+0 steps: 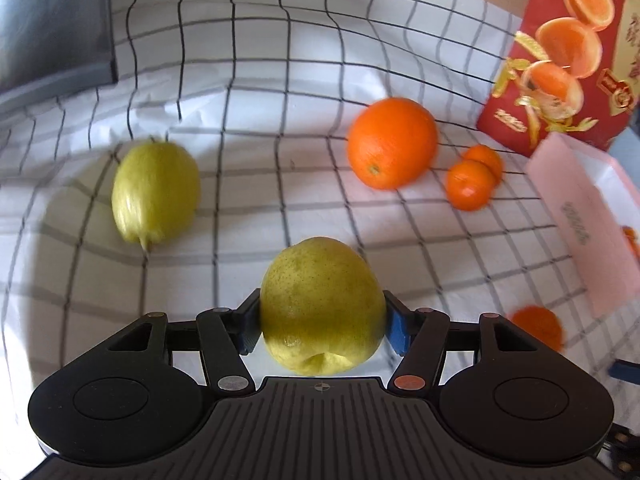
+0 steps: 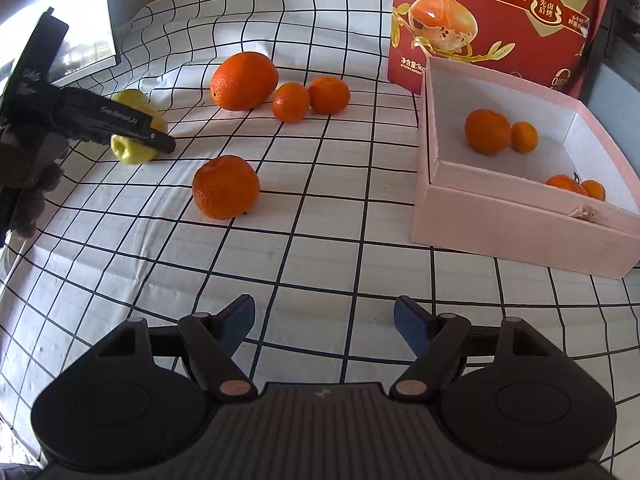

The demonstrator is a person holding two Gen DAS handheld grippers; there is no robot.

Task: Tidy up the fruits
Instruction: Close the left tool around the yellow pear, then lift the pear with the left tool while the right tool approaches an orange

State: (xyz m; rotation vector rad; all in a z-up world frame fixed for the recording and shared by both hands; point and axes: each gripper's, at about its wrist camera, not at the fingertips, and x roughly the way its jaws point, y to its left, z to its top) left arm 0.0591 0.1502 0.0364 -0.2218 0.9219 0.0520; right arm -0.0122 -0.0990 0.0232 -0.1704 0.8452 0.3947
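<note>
My left gripper [image 1: 322,322] is shut on a yellow-green pear [image 1: 322,304] and holds it over the checked cloth; it shows from the side in the right wrist view [image 2: 132,134]. A second pear [image 1: 155,190] lies to the left. A big orange [image 1: 392,143] and two mandarins [image 1: 472,184] lie further back right. My right gripper [image 2: 324,320] is open and empty above the cloth. An orange [image 2: 225,187] lies ahead of it, with a bigger orange [image 2: 244,81] and two mandarins [image 2: 310,98] behind. The pink box [image 2: 520,224] holds several mandarins [image 2: 488,131].
A red printed bag [image 2: 500,16] stands behind the pink box at the back right. A dark flat panel [image 1: 52,28] sits at the back left. The checked cloth [image 2: 320,240] covers the whole table and is wrinkled near the back.
</note>
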